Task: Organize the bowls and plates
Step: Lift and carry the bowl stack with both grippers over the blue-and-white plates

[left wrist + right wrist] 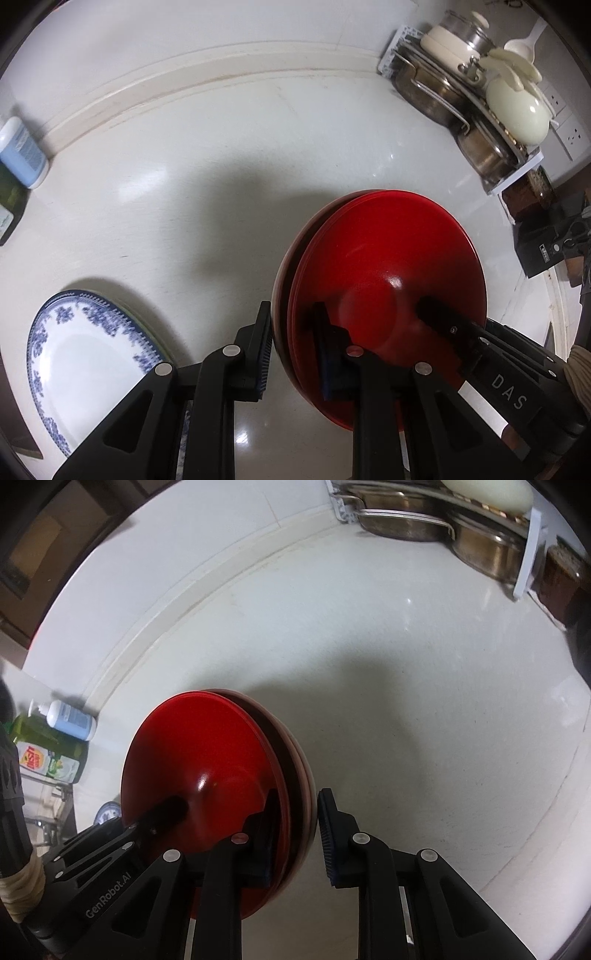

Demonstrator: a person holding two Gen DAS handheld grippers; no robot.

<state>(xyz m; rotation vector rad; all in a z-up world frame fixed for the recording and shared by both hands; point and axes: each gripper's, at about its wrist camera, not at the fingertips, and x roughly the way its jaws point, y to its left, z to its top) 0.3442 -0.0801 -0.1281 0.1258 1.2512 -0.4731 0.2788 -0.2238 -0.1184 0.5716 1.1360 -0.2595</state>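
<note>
— Plates first: where are your red ones?

— Your red plates [388, 280] are stacked together and held on edge above the white tabletop [221, 177], between your two tools. In the left wrist view your left tool [295, 347] straddles the near rim of the stack, one blue-padded finger behind it and one in front, against the glossy red face. The fingers are parted around the rim, close to it; I cannot tell if they press it.

— And the right?

— Your right tool [295, 834] does the same from the other side: one finger lies on the red face of the stack [207, 775], while the outer finger stands just beside the pale back rim with a thin gap showing.

— Anything else down there?

— Your blue-and-white plate [85, 362] lies flat on the tabletop at lower left. A rack of metal pots [461, 99] sits at the far right corner, and a blue bottle [22, 155] stands by the wall on the left.
</note>
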